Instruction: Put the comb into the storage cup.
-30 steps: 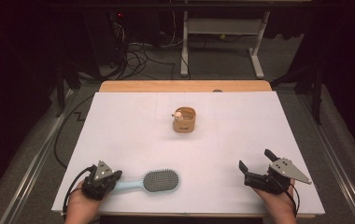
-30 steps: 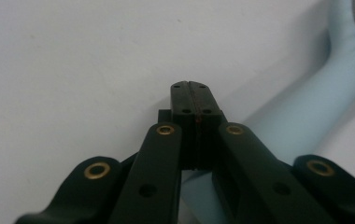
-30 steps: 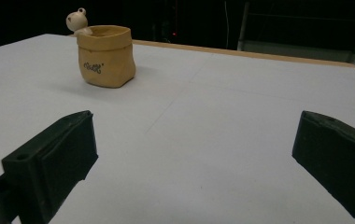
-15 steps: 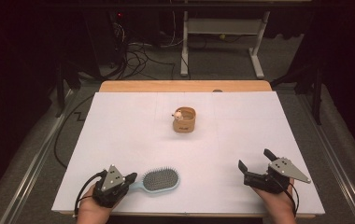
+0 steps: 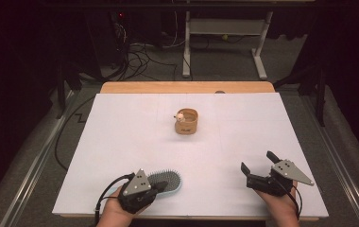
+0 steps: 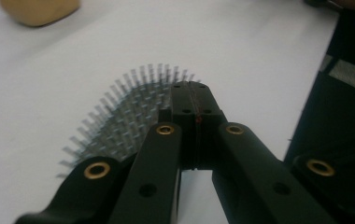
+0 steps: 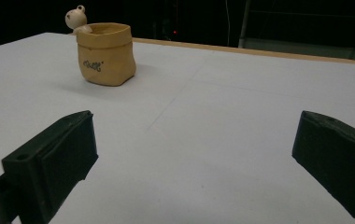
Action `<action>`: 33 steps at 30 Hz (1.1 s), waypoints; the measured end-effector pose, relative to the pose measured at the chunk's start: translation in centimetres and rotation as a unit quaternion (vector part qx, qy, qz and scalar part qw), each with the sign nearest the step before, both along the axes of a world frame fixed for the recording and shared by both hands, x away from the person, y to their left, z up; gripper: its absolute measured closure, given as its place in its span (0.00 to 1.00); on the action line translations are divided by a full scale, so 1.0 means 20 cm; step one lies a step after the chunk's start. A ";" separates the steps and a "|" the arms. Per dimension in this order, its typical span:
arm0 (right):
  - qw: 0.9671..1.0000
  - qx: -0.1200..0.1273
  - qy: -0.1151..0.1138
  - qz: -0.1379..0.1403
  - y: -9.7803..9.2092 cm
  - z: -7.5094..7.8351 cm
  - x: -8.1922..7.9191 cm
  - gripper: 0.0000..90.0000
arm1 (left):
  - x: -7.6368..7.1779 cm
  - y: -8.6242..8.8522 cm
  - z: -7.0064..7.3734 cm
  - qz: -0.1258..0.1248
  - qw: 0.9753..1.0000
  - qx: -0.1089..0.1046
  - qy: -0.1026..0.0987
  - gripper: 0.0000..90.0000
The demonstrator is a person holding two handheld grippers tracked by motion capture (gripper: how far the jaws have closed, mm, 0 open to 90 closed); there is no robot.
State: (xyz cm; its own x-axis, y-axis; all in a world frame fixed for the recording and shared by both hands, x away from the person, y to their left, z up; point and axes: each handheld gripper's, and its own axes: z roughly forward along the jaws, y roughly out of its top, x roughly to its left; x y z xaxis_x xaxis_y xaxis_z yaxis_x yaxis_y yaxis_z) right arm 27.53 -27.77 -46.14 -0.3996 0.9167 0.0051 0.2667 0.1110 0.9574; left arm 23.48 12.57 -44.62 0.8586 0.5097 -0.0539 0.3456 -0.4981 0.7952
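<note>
High view: the left gripper [image 5: 155,188] sits at the near edge of the white counter [image 5: 121,132], held in the person's left hand [image 5: 114,213]. A pale blue hairbrush [image 5: 168,179] lies bristles up directly ahead of it, its head protruding past the gripper's tip, its handle hidden under the gripper body. The right gripper [image 5: 259,164] rests well apart to the right, in the right hand [image 5: 281,205], jaws spread wide with nothing between them. A tan pot [image 5: 187,121] with a small pale figure at its rim stands far ahead of both grippers, nearer the counter's far edge.

Left gripper view: the left gripper [image 6: 195,100] has its jaws pressed together, tips meeting over the hairbrush [image 6: 124,116]. The bristles fan out to the left of and beyond the tips. Whether the jaws pinch any part of the brush cannot be told. The tan pot [image 6: 40,9] appears blurred far ahead to the left.

Right gripper view: the right gripper [image 7: 194,144] is released, its jaws standing far apart over bare counter [image 7: 241,116]. The tan pot [image 7: 105,53] stands upright well ahead, to the left of the gap.
</note>
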 end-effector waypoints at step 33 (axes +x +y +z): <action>1.000 0.006 0.000 -0.004 -0.01 0.00 -0.01 0.01 | 0.20 -0.05 -0.10 0.065 0.994 0.079 0.025 1.00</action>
State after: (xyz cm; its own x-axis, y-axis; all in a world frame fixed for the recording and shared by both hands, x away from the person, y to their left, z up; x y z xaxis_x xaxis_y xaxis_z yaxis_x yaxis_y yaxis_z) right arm 27.39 -27.98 -46.09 -0.3930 0.9194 0.0168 0.2683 0.0971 0.9584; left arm 27.47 11.51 -46.59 0.7832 0.6218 -0.0053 0.4527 -0.5642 0.6905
